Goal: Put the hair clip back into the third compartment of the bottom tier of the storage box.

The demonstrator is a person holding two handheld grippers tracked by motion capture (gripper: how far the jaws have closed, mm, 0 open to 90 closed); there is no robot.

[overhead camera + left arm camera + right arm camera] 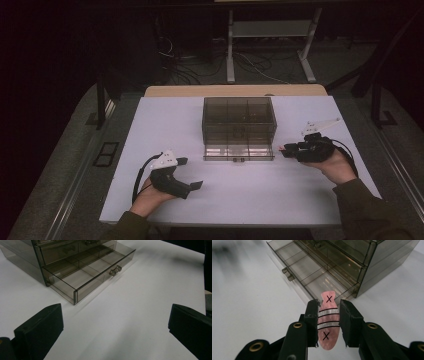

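A smoky clear drawer cabinet (239, 117) stands mid-table with its bottom drawer (238, 152) pulled out toward me. The drawer (312, 270) is split into compartments that look bare. My right gripper (328, 304) is shut on a pink fish-shaped tag (327, 322) with white stripes and two black X marks, held just off the drawer's right front corner. In the high view the right gripper (285, 149) hovers right of the drawer. My left gripper (190, 173) sits left of the drawer, open, with nothing between its jaws (116, 315). The drawer (87, 272) and its handle (115, 270) lie ahead of it.
The white table top (225, 200) stretches wide around the cabinet. A tan board edge (235, 90) lies behind it. A white desk frame (270, 45) and floor cables (185, 70) are farther back in the dark.
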